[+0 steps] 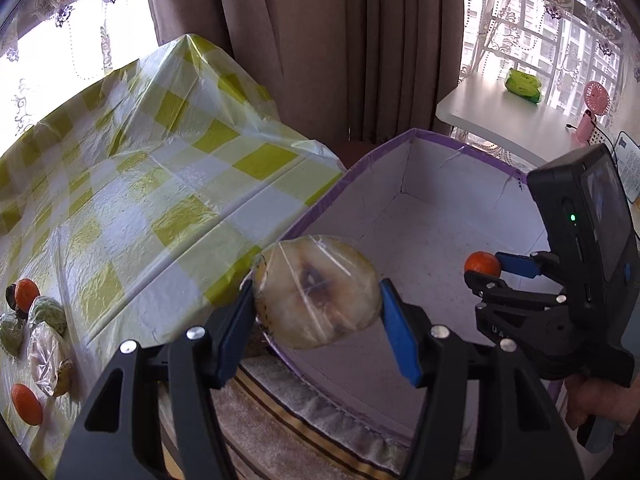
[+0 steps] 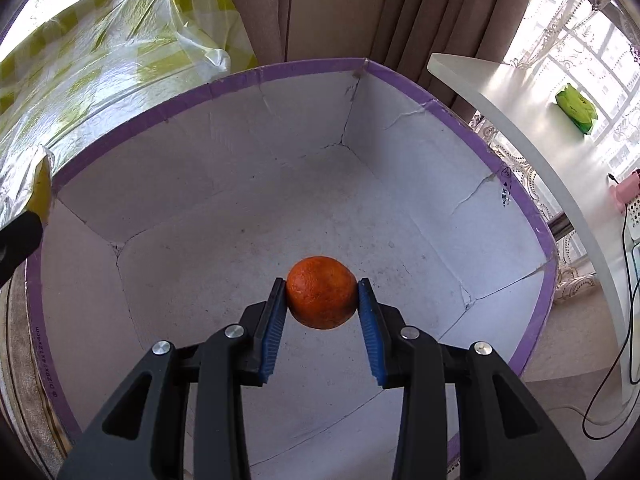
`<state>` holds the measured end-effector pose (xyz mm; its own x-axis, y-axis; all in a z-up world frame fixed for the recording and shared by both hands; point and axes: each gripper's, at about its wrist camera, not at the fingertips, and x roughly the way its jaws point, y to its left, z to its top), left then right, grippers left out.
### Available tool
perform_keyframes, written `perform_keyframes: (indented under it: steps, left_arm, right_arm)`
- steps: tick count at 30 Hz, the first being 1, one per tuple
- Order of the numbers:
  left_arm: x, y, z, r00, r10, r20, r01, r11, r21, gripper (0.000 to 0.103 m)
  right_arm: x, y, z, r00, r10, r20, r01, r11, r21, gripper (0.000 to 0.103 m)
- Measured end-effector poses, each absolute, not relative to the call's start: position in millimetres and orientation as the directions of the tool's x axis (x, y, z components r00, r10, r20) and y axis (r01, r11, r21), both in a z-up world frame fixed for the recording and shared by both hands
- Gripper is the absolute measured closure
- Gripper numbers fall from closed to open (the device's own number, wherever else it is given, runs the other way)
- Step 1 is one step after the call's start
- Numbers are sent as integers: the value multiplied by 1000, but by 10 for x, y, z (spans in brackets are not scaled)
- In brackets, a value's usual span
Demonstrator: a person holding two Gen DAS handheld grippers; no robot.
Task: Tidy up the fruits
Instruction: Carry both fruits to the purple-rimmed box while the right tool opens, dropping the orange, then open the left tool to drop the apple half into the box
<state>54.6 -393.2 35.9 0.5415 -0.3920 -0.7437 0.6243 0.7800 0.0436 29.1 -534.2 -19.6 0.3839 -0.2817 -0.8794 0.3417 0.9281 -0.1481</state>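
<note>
Plastic sheeting in a yellow-and-white check covers the table, creased and shiny, and brown curtains hang behind it with lace-screened windows on both sides. Beside the table stands one white cardboard box with a purple rim, open at the top and bare inside, on a striped rug. A white shelf by the far window bears one green packet and one pink hand fan.

Fruit left on the table (all at the near left edge of the left wrist view): two tangerines, two green wrapped fruits and one pale wrapped piece.

The left gripper is clamped on one cut fruit half in cling film, held over the box's near rim. The right gripper pinches one tangerine between its blue pads, hanging over the middle of the box, clear of its floor. A hand grips the right tool's handle.
</note>
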Motion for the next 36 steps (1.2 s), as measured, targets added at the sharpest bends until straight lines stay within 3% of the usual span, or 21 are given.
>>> perform_keyframes:
  steps: [9, 17, 27, 36]
  left_arm:
    - [565, -4246, 103, 405, -432, -806, 723, 691, -7, 42]
    - [630, -4437, -166, 290, -377, -880, 765, 644, -24, 42]
    - [662, -4559, -292, 263, -326, -908, 777, 629, -1, 42]
    - [814, -4700, -393, 243, -313, -918, 775, 632, -10, 41]
  right_arm:
    - [296, -5430, -302, 332, -300, -894, 312, 930, -196, 67]
    - [371, -5463, -396, 288, -329, -899, 264, 930, -256, 67]
    - [392, -5510, -412, 279, -335, -900, 271, 926, -261, 67]
    - [389, -5488, -371, 294, -342, -893, 282, 923, -261, 53]
